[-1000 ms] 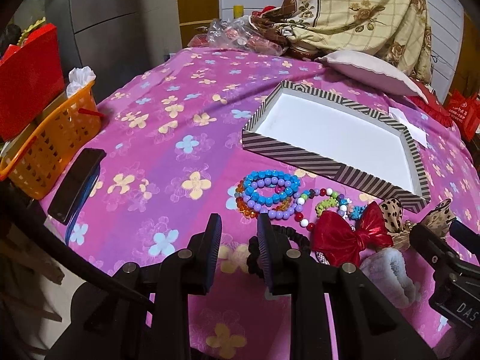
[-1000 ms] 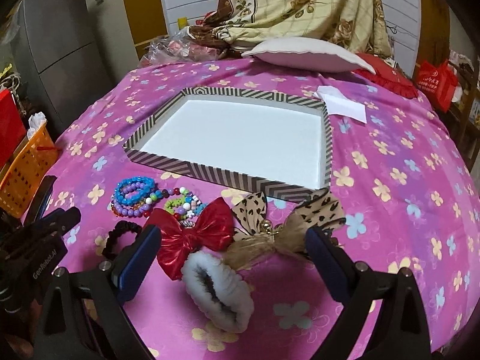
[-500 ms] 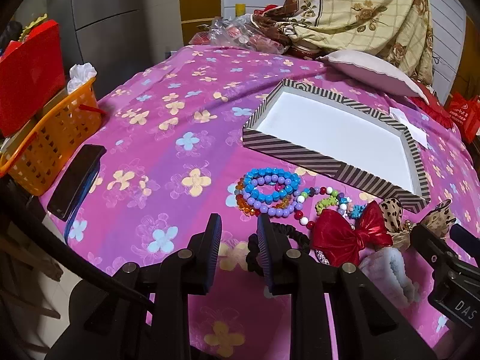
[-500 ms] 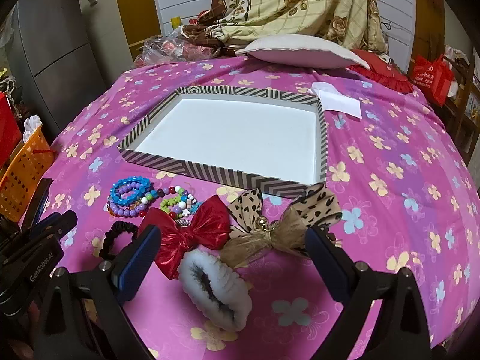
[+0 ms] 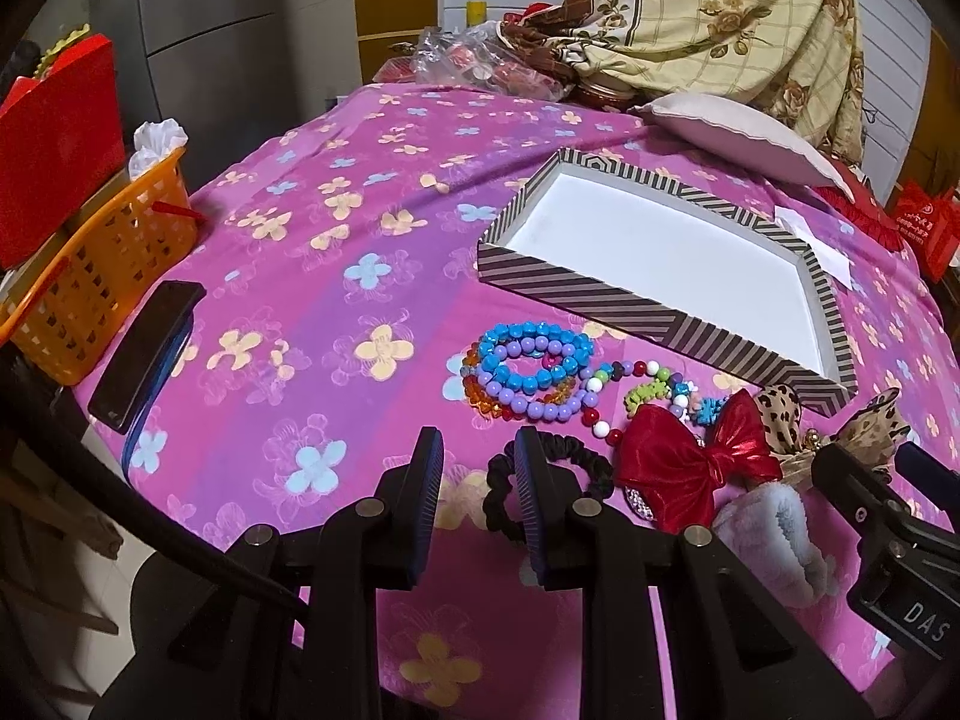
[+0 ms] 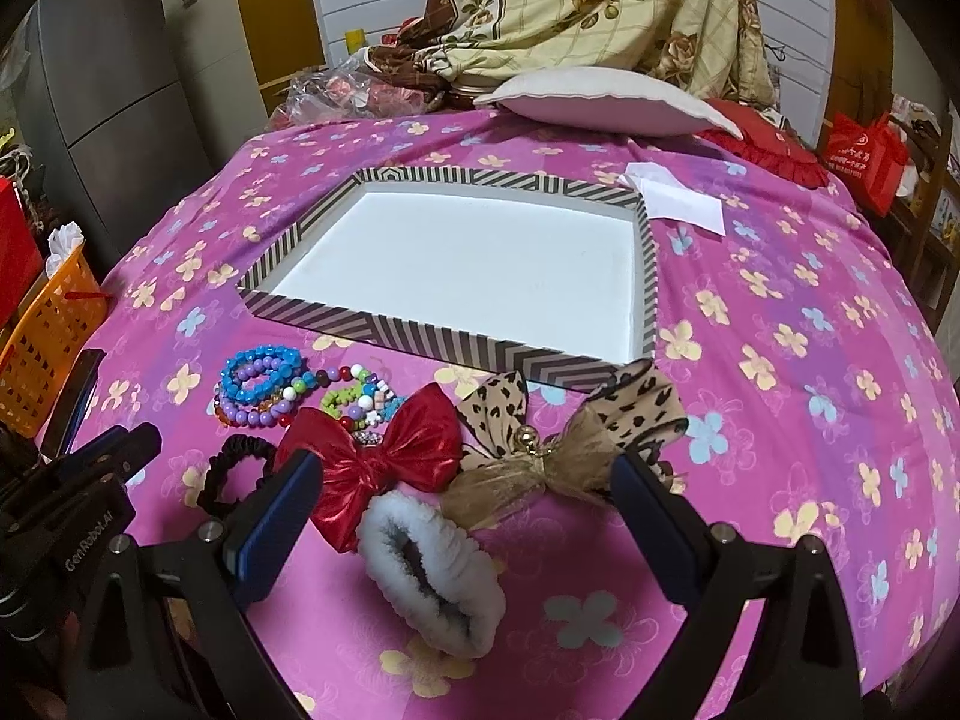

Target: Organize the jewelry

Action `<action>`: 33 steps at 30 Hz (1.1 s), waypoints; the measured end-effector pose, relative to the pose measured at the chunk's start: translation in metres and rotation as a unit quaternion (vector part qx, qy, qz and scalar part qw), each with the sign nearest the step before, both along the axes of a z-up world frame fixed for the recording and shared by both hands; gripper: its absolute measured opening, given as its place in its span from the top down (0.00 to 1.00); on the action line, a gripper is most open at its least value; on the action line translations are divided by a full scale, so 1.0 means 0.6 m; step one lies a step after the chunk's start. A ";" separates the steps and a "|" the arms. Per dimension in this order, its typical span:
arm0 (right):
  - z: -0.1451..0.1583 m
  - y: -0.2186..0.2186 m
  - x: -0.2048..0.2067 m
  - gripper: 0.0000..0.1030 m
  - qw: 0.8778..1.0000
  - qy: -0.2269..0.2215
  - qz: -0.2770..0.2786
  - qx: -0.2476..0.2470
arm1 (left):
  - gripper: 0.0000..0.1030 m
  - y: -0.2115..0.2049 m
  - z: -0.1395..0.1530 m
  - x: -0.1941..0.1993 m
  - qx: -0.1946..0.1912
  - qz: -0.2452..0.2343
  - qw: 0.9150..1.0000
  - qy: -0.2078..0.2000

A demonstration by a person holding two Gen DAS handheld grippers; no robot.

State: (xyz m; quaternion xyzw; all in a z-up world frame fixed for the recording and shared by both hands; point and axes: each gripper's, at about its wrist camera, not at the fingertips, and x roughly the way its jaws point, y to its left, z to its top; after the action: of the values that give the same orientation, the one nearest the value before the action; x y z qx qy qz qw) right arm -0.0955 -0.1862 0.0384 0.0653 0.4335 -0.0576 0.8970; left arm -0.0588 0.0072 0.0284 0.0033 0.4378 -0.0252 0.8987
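Observation:
A striped box lid (image 6: 456, 347) (image 5: 576, 294) with a white, empty inside lies on the pink flowered cloth. In front of it lie beaded bracelets (image 6: 264, 387) (image 5: 528, 369), a red bow (image 6: 384, 459) (image 5: 684, 462), a leopard bow (image 6: 570, 420), a black scrunchie (image 5: 564, 468) (image 6: 231, 471) and a white fluffy scrunchie (image 6: 432, 570). My right gripper (image 6: 465, 489) is wide open, its fingers either side of the bows and the white scrunchie. My left gripper (image 5: 480, 468) is narrowly open and empty, beside the black scrunchie.
An orange basket (image 5: 90, 276) and a dark phone (image 5: 144, 354) sit at the left edge. A pillow (image 6: 600, 102), a blanket pile and a plastic bag lie at the back. A white paper (image 6: 672, 198) lies right of the lid.
Both views have shifted slightly; the right gripper has edged a little closer to the bows. Nothing was picked up or moved.

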 end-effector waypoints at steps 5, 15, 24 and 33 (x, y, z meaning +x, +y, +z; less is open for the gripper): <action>0.000 0.002 0.000 0.04 1.000 0.002 0.001 -0.002 | 0.72 -0.001 -0.005 -0.001 -0.002 -0.002 1.000 0.005; -0.001 0.008 0.000 0.04 1.000 0.005 0.005 -0.005 | 0.72 -0.004 -0.005 -0.002 -0.001 -0.003 1.000 0.007; -0.001 0.006 -0.001 0.04 1.000 0.007 0.003 -0.005 | 0.72 -0.004 -0.004 -0.003 -0.002 -0.003 1.000 0.009; 0.004 0.002 -0.004 0.04 1.000 0.003 0.002 0.001 | 0.72 -0.004 0.003 -0.005 -0.003 -0.003 1.000 0.008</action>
State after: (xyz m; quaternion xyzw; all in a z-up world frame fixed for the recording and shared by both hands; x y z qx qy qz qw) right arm -0.0980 -0.1849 0.0408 0.0655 0.4361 -0.0555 0.8958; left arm -0.0619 0.0048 0.0300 0.0014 0.4449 -0.0292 0.8951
